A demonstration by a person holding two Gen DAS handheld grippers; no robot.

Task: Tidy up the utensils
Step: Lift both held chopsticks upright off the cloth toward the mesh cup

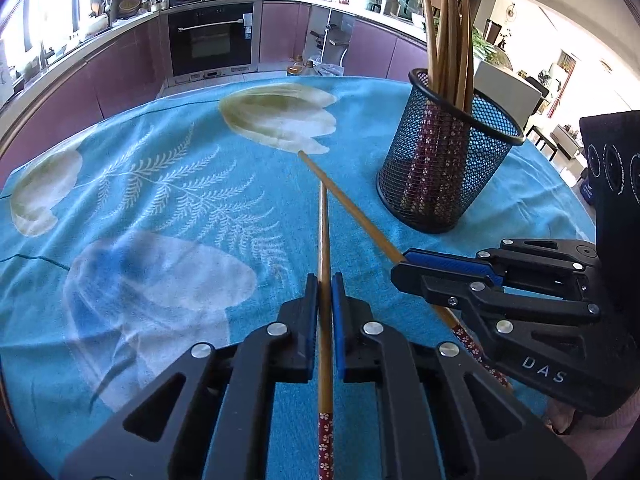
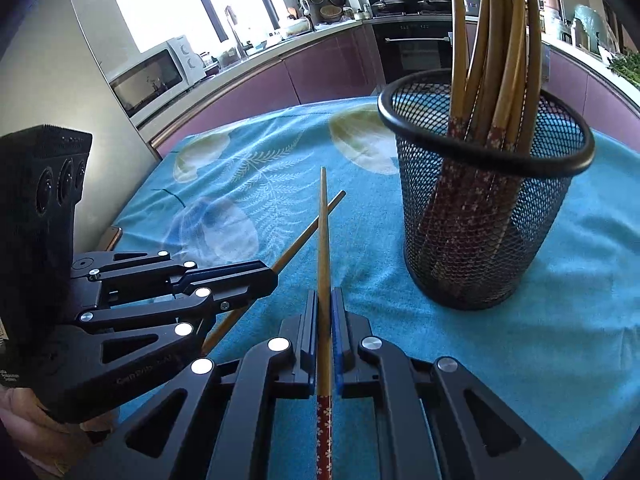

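My left gripper (image 1: 325, 280) is shut on a wooden chopstick (image 1: 324, 240) with a red flowered end; it points forward over the blue cloth. My right gripper (image 2: 325, 300) is shut on a second such chopstick (image 2: 323, 232). In the left wrist view the right gripper (image 1: 404, 266) comes in from the right and its chopstick (image 1: 352, 208) crosses the first one. In the right wrist view the left gripper (image 2: 272, 276) comes in from the left with its chopstick (image 2: 308, 236). A black mesh cup (image 1: 444, 168) holding several chopsticks stands upright to the right; it also shows in the right wrist view (image 2: 480, 216).
The table wears a blue cloth (image 1: 160, 200) with pale tulip and fern prints. Purple kitchen cabinets (image 1: 120, 64), an oven (image 1: 212, 40) and a microwave (image 2: 156, 76) stand beyond the table's far edge.
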